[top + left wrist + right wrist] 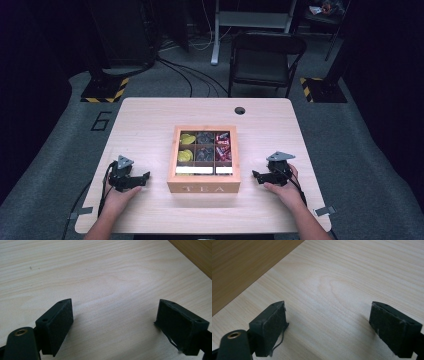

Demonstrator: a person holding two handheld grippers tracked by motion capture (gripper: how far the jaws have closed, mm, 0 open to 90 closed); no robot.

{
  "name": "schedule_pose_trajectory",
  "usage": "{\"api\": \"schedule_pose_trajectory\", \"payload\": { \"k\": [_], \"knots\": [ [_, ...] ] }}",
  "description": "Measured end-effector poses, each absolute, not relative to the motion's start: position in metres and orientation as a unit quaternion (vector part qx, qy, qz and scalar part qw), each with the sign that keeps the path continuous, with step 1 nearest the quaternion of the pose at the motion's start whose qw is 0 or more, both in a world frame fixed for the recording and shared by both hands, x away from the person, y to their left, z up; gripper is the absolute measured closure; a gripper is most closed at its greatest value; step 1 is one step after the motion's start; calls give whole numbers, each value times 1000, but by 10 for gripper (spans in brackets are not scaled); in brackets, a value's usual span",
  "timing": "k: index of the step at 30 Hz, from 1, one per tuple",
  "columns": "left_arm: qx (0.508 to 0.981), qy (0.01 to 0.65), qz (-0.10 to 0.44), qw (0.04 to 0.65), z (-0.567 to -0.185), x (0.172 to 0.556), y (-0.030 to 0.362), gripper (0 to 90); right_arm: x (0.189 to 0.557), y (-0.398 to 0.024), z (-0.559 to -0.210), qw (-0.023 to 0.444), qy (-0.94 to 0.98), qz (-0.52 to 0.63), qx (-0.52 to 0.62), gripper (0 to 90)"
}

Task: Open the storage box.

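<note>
A wooden tea box (203,187) marked TEA stands in the middle of the light wood table (150,115), its compartments holding yellow, dark and red packets. My left gripper (145,177) rests on the table left of the box, open, with bare wood between its pads (58,322). My right gripper (256,176) rests right of the box, also open, nothing between its pads (270,325). The box's side (197,255) shows at the top right of the left gripper view. In the right gripper view the box's side (242,262) is at the top left.
A round hole (240,110) sits near the table's far edge. Beyond the table stands a black folding chair (265,60), with cables on the grey floor. Bare tabletop lies on both sides of the box and in front of it.
</note>
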State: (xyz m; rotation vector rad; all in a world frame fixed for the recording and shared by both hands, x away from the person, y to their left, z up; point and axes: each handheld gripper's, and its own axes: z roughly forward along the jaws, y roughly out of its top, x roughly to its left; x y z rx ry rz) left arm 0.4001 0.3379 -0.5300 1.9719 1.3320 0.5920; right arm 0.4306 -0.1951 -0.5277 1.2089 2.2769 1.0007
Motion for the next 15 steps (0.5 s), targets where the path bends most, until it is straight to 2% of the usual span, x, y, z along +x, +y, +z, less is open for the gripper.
{"api": "schedule_pose_trajectory", "payload": {
  "k": [15],
  "knots": [
    [756,507,230,345,-530,399,338,185,431,-195,-527,185,809,353,433,136]
  ]
}}
